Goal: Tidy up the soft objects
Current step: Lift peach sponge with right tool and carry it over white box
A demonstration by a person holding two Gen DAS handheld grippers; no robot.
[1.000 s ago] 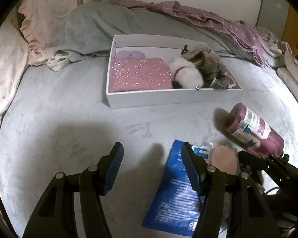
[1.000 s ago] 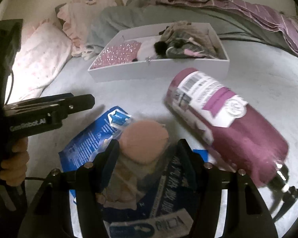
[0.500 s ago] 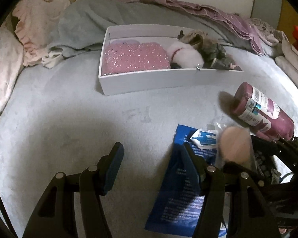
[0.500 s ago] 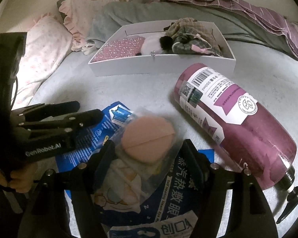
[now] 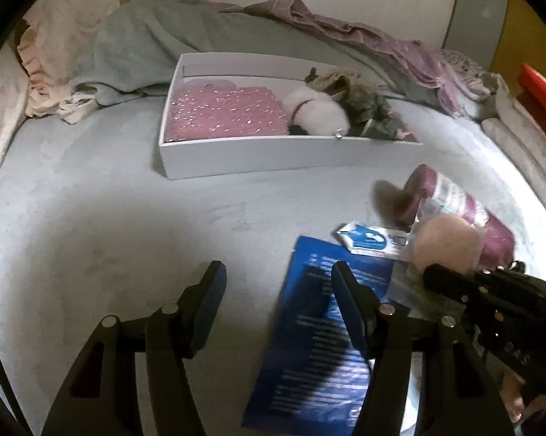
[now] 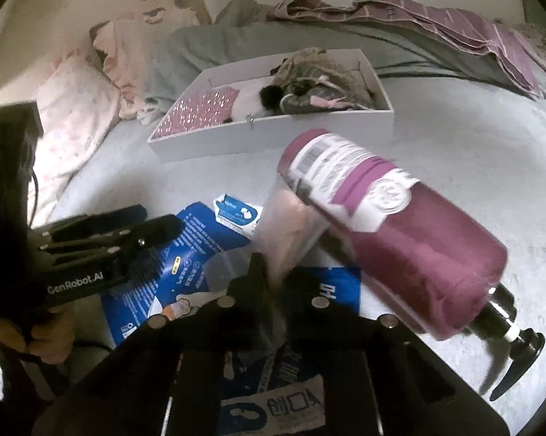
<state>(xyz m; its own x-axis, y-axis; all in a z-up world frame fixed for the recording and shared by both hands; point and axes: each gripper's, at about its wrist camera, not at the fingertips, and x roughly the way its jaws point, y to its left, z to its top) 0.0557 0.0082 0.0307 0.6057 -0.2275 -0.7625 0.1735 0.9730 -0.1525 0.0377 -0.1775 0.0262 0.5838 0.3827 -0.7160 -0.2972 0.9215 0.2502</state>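
My right gripper (image 6: 273, 276) is shut on a clear plastic bag holding a round peach sponge (image 6: 291, 225), lifted on edge over the bed; the sponge also shows in the left wrist view (image 5: 443, 247). My left gripper (image 5: 276, 283) is open and empty, hovering over the grey bed with its right finger above a blue packet (image 5: 320, 345). A white box (image 5: 273, 156) at the back holds a pink sequined pouch (image 5: 225, 116), a white plush toy (image 5: 316, 112) and a plaid cloth item (image 5: 367, 109).
A maroon pump bottle (image 6: 392, 239) lies right of the sponge bag. A small blue-and-white sachet (image 5: 371, 241) and blue packets (image 6: 196, 247) lie under the grippers. A grey blanket (image 5: 145, 51), pink pillows (image 5: 58, 43) and purple striped cloth (image 5: 381, 51) lie behind the box.
My right gripper has closed on the sponge bag and lifted it, turning it on edge. The left gripper has stayed open over the blue packet, with its view shifting slightly.
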